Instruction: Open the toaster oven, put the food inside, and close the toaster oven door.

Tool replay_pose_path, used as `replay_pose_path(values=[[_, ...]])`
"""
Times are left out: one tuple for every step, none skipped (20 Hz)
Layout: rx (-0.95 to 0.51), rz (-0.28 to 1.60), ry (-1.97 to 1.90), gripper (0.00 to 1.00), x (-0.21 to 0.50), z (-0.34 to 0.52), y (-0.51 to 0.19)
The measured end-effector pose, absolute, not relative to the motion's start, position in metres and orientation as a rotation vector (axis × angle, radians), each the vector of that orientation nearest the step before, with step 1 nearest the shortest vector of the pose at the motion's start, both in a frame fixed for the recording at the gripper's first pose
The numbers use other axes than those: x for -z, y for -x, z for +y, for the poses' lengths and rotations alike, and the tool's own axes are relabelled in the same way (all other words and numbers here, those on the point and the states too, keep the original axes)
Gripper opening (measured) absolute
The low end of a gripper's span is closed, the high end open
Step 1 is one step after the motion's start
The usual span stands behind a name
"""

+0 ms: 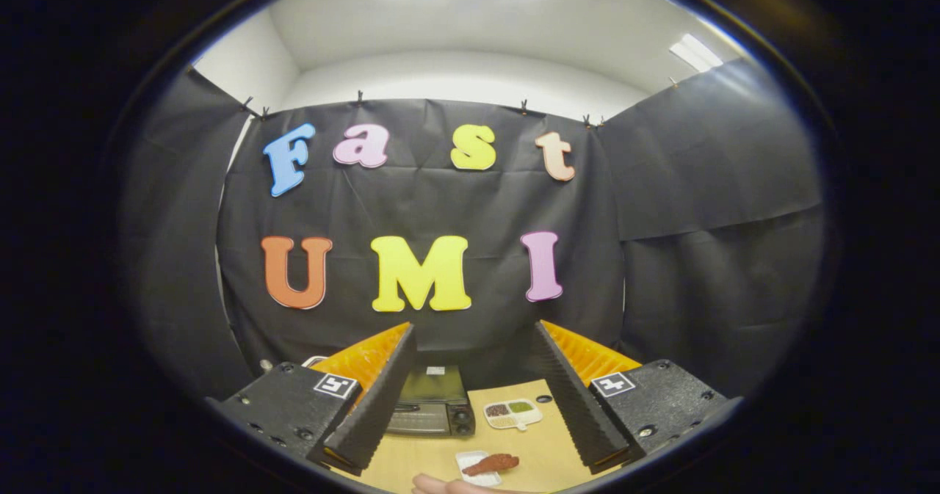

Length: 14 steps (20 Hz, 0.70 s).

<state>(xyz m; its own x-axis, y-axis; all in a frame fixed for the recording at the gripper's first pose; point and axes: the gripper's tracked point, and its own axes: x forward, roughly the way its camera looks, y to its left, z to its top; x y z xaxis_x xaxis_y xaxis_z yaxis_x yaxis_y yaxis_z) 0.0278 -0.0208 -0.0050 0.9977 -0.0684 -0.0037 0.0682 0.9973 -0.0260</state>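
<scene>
My gripper (474, 343) is held high above the table, its two black ridged fingers spread wide apart with nothing between them. Far below, between the fingers, stands a small black toaster oven (435, 402) with its glass door shut and knobs on its right side. In front of it lies a small white tray (476, 467) carrying a reddish-brown piece of food (492, 464).
The wooden table (540, 450) also carries a white divided dish (512, 413) with brown and green portions, right of the oven. A person's hand (448, 486) rests at the table's near edge beside the tray. Black cloth walls close the booth behind and on both sides.
</scene>
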Motion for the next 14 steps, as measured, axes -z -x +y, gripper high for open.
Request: replay_pose_path(values=[[0.067, 0.003, 0.024, 1.0, 0.005, -0.02, -0.03], [0.067, 0.004, 0.024, 1.0, 0.007, -0.02, -0.034], [0.066, 0.01, 0.022, 1.0, 0.01, -0.018, -0.039], [0.064, 0.022, 0.019, 1.0, 0.016, -0.016, -0.046], [0.059, 0.027, 0.016, 1.0, 0.022, -0.012, -0.055], [0.045, 0.037, 0.023, 1.0, 0.032, -0.005, -0.064], [0.033, 0.052, 0.041, 1.0, 0.044, 0.001, -0.078], [0.018, 0.067, 0.068, 1.0, 0.057, 0.008, -0.094], [0.011, 0.09, 0.094, 1.0, 0.071, 0.014, -0.111], [0.006, 0.12, 0.103, 1.0, 0.088, 0.018, -0.127], [-0.006, 0.155, 0.093, 1.0, 0.106, 0.025, -0.144], [-0.018, 0.195, 0.075, 1.0, 0.123, 0.033, -0.159], [-0.027, 0.237, 0.054, 1.0, 0.141, 0.039, -0.173], [-0.036, 0.277, 0.037, 1.0, 0.158, 0.045, -0.186]])
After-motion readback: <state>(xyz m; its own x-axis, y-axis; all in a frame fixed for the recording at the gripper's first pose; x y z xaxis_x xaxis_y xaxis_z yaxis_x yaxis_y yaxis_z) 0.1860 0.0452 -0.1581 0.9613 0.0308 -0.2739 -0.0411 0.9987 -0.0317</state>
